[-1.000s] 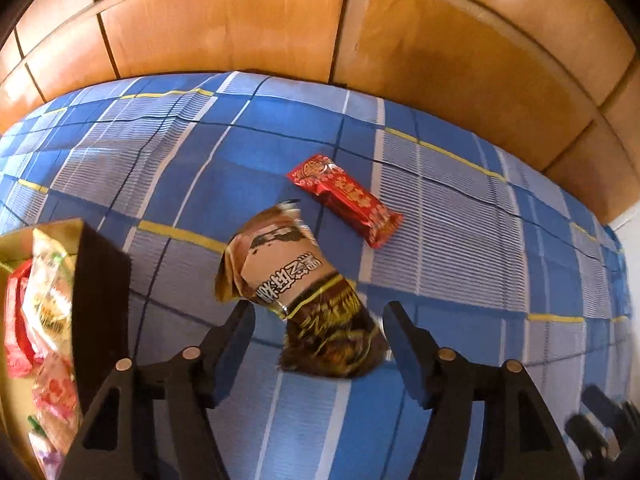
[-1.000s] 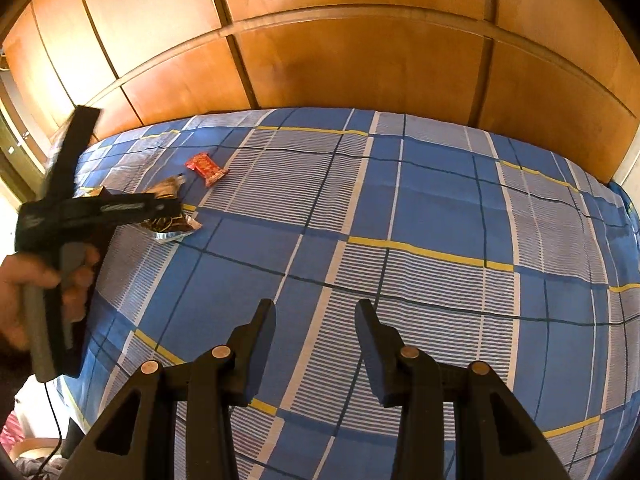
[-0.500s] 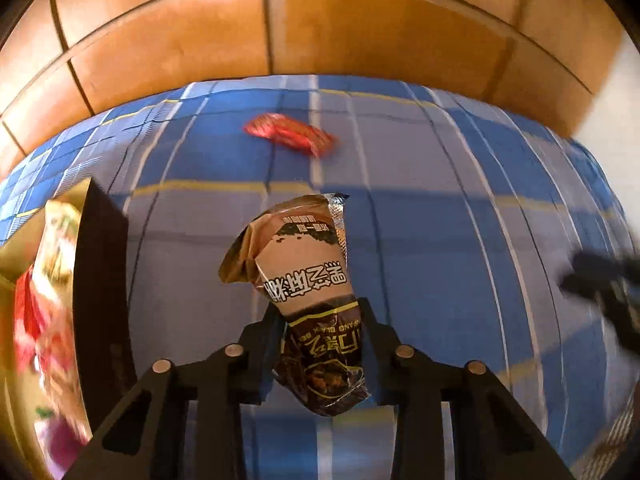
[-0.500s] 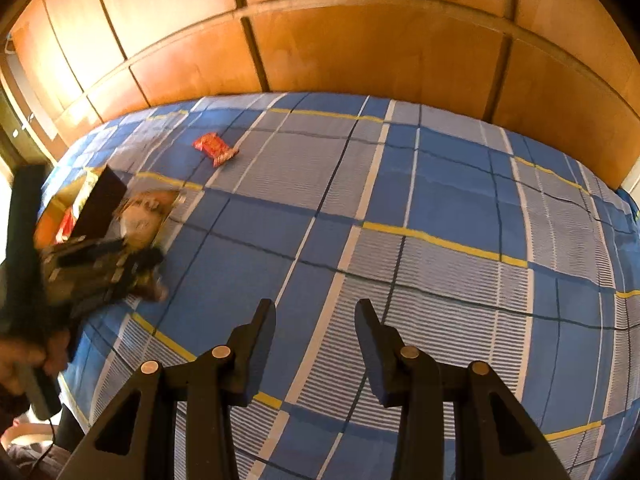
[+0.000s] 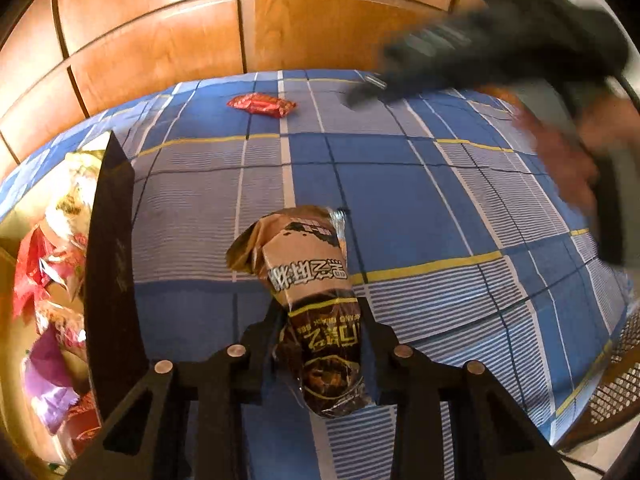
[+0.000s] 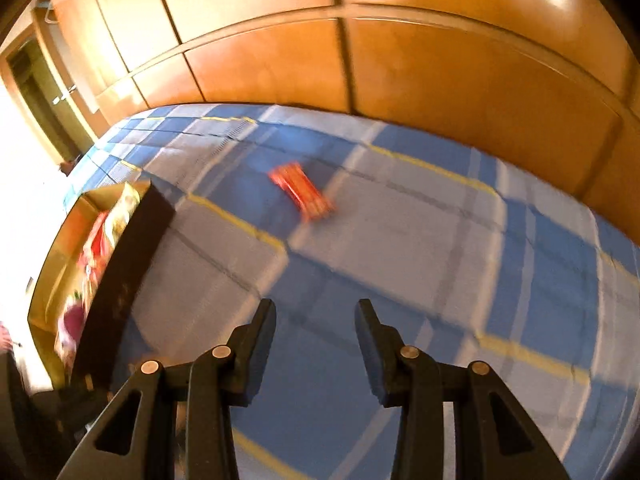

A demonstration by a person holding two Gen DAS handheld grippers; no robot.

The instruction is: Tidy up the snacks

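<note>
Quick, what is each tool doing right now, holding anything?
Left tool: closed on the brown snack packet.
Right tool: open, holding nothing.

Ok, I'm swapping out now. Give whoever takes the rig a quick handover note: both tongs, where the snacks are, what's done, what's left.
Left tongs: shut on the brown snack packet, held above the blue checked cloth.
Right tongs: open, nothing in them, pointed toward the red snack packet.
Box: at the left, already holding several snacks.
Done: brown packet picked up.
Left: drop it in the box, then fetch the red packet lying alone on the cloth.
</note>
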